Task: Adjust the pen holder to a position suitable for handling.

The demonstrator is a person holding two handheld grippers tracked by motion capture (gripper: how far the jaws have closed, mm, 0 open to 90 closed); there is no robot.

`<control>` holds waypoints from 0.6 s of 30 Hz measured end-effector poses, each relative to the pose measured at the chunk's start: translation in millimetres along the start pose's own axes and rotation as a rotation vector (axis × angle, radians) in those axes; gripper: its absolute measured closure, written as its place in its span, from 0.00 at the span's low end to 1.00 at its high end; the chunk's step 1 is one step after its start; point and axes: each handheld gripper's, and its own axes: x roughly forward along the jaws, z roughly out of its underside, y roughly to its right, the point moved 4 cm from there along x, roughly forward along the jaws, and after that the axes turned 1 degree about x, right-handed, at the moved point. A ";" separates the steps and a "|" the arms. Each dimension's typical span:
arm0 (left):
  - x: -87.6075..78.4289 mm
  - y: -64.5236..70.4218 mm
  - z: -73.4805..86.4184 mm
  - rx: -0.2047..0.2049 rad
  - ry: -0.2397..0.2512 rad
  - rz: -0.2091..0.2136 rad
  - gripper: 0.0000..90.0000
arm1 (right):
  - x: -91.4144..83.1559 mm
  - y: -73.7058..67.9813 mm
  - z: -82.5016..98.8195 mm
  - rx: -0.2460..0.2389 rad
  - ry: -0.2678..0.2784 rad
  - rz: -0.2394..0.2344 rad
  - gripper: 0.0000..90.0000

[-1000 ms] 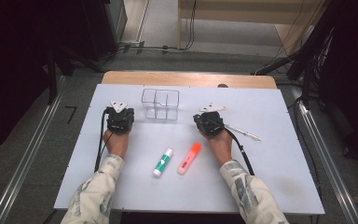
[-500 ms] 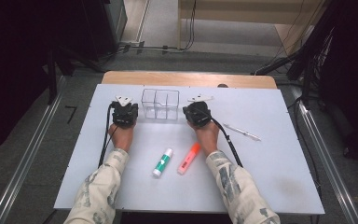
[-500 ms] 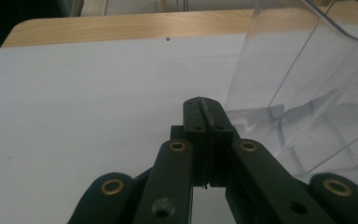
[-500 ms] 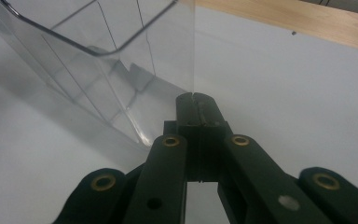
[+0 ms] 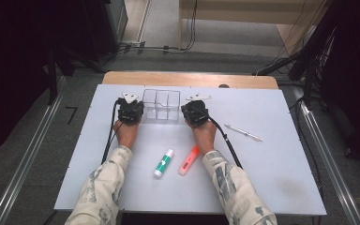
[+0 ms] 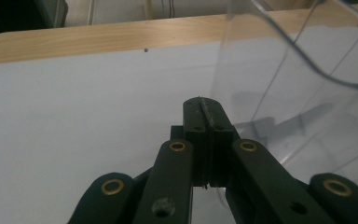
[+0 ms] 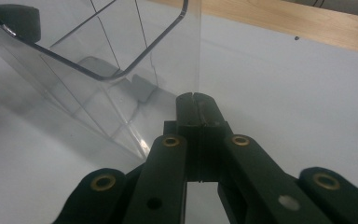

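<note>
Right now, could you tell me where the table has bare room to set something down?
Free: the white table right of the orange marker and below the pen; also the left strip beside the green glue stick. Crowded: around the clear organizer, flanked by both hand-held grippers.

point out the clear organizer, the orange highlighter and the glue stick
clear organizer [image 5: 161,106], high view, on its middle divider
orange highlighter [image 5: 189,160], high view, middle of its barrel
glue stick [image 5: 163,163], high view, middle of its green label
</note>
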 end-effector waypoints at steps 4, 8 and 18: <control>0.6 3.3 1.0 0.009 -0.004 0.008 1.00 | -0.6 -0.3 0.1 -0.008 -0.001 0.005 0.98; 0.4 7.4 1.3 0.010 -0.006 0.032 1.00 | -2.6 3.0 1.3 -0.011 -0.006 0.006 0.98; -0.1 40.3 2.2 0.040 -0.026 0.130 1.00 | -21.3 28.7 19.4 0.004 -0.001 0.033 0.98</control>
